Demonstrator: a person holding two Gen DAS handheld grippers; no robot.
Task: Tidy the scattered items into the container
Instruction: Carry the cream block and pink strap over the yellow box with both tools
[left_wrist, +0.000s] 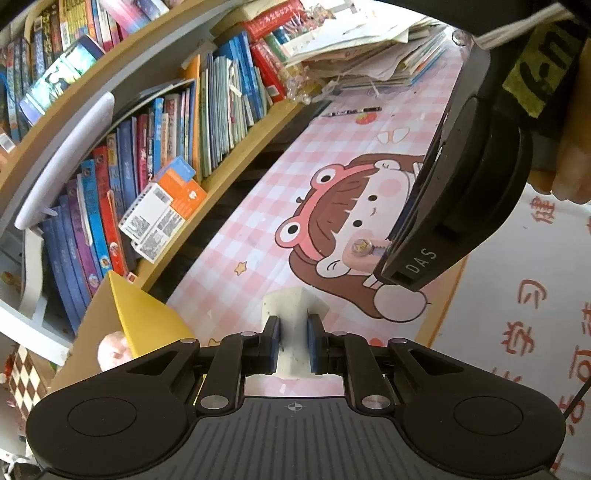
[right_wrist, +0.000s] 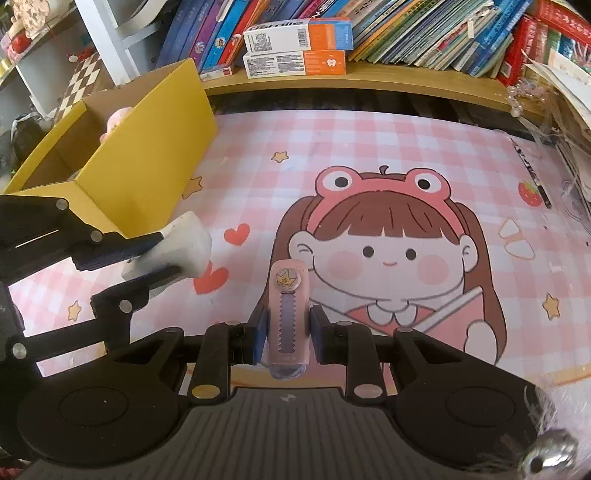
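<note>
My left gripper (left_wrist: 293, 341) is shut on a white speckled eraser block (left_wrist: 291, 321), held above the pink checked desk mat (left_wrist: 236, 236). The right wrist view catches the same eraser (right_wrist: 181, 245) at the left, pinched in the left gripper (right_wrist: 162, 254) just in front of the yellow cardboard box (right_wrist: 147, 147). My right gripper (right_wrist: 286, 326) is shut on a pale pink utility knife (right_wrist: 286, 314) with a crown sticker, upright between the blue pads. In the left wrist view the right gripper (left_wrist: 386, 251) hangs at the right with the knife (left_wrist: 364, 254). The box corner (left_wrist: 144, 317) stands at lower left.
A pink soft toy (right_wrist: 116, 120) lies inside the box. Bookshelves with books and orange-and-white cartons (right_wrist: 295, 51) run along the back. A pen (right_wrist: 532, 173) lies at the mat's right edge, beside a stack of papers (left_wrist: 369, 48). A person's hand (left_wrist: 574, 162) grips the right tool.
</note>
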